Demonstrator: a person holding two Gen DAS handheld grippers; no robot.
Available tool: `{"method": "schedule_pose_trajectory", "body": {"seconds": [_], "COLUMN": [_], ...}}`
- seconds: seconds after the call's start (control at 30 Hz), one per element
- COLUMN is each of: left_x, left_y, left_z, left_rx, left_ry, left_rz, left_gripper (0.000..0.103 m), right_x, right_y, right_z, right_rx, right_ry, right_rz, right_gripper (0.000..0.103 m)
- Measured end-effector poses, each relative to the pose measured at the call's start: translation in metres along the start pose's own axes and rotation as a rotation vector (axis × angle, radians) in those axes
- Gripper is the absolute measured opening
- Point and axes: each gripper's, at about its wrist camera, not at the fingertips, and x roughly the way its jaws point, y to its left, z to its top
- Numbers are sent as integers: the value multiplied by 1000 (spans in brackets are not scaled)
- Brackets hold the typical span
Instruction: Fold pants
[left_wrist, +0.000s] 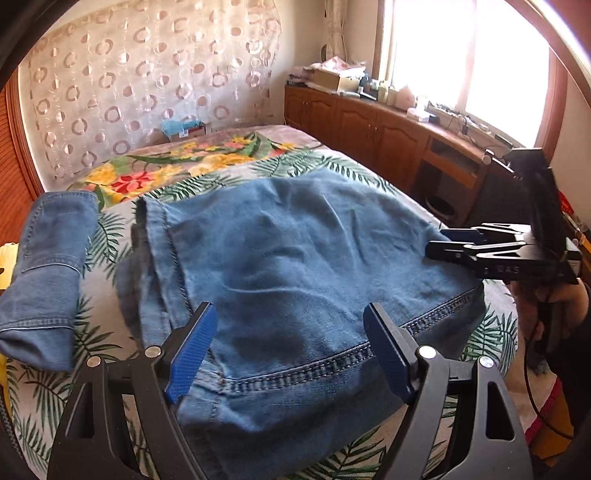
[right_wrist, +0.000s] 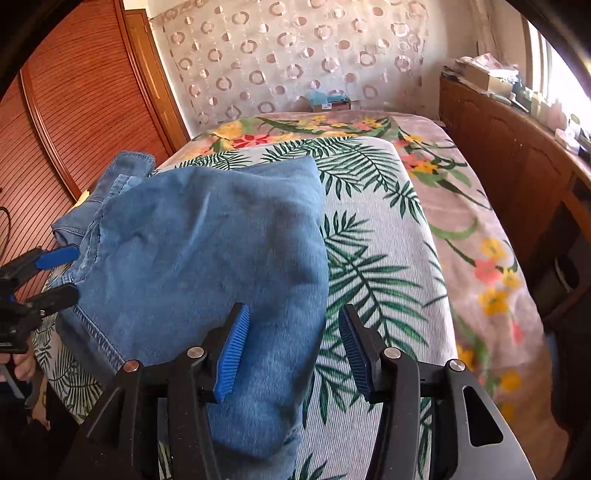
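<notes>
left wrist: low, close over jeans (left_wrist: 295, 258), facing the window | right wrist: close, probably facing headboard | shared: bed (right_wrist: 388, 229)

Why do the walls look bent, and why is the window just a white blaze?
Left wrist view: the window is blown out to white and the fisheye lens bows the cabinets. Right wrist view: the wooden door curves, dark lens rim fills the corners, and the jeans look slightly soft.

Black grippers with ribbed blue-padded fingers (left_wrist: 192, 350), silver screws (left_wrist: 426, 351) and a dark sleeve (left_wrist: 569, 354).
</notes>
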Motion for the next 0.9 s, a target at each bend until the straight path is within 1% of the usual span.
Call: {"method": "schedule_pose_trajectory", "body": {"seconds": [0.07,0.2,0.33,0.6,0.63,0.67,0.7,0.8,0.9], "left_x": [7,16,17,21,21,21,21,19,14], "left_y": [-1,3,2,3,2,2,2,2,6], "left_z": [-5,-11,-17,-20,-21,-21,-20,-20,-20], "left_rx": [7,-15,-15,-34,-35,-36,-37,-36,-34], "left_ry": [20,46,48,51,50,49,49,50,50], "left_rz": [12,12,14,4,2,1,0,-3,-3], "left_gripper": [82,82,82,82,82,82,82,82,82], "right_x": [-2,-2,-2,-6,-7,-7,-6,-8,-15], "right_y": [4,12,14,20,20,21,20,24,28], "right_z": [-1,-5,-9,-16,-18,-19,-19,-17,-13], "right_rx": [5,-7,21,31,35,40,53,33,37], "right_ry": [6,8,-9,-30,-32,-29,-24,-32,-55], "right_rz": [3,-24,-16,-13,-8,20,60,51,38], "right_gripper": [54,54,54,53,48,35,30,22,18]}}
